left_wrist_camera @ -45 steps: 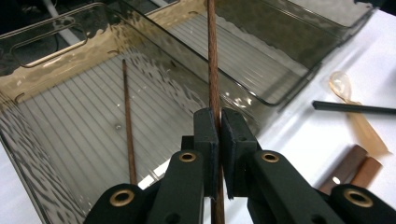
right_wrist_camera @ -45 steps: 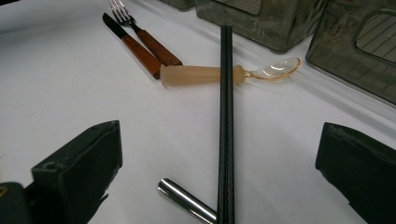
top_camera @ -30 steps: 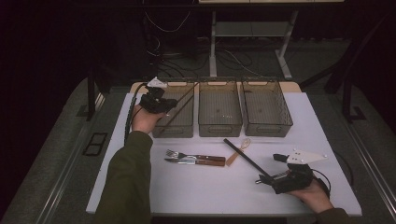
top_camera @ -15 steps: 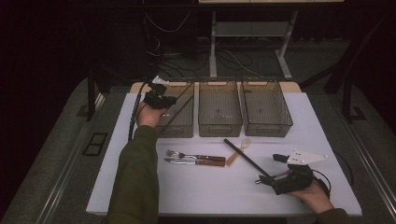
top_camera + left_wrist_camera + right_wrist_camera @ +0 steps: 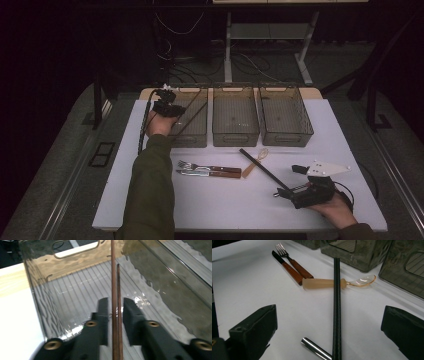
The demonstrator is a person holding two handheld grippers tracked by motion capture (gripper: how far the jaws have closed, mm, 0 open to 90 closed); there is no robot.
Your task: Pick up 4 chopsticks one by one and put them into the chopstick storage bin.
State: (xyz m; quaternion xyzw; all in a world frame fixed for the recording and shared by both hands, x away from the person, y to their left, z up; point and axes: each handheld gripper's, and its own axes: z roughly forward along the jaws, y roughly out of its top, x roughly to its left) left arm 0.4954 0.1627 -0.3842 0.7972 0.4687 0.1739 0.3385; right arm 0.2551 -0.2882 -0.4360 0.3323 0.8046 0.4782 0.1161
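Note:
My left gripper [image 5: 169,108] hangs over the near left corner of the left bin [image 5: 196,139], shut on a pair of brown chopsticks [image 5: 115,277]. The chopsticks [image 5: 189,107] slant across the bin's opening and point into it. In the left gripper view the jaws [image 5: 115,302] press both sticks above the bin's ribbed floor [image 5: 75,292]. My right gripper [image 5: 289,181] rests at the table's front right, open wide with nothing in it. Between its jaws [image 5: 329,315] lies a black chopstick [image 5: 336,302], crossing a translucent spoon [image 5: 324,283].
A fork [image 5: 200,166] and a wooden-handled knife [image 5: 215,173] lie side by side mid-table, left of the spoon [image 5: 256,160]. A middle bin [image 5: 235,137] and a right bin [image 5: 287,137] stand beside the left one. A short metal rod [image 5: 315,348] lies near my right gripper.
The left hand has edged slightly forward over the left bin with the chopsticks. The right gripper has stayed where it was.

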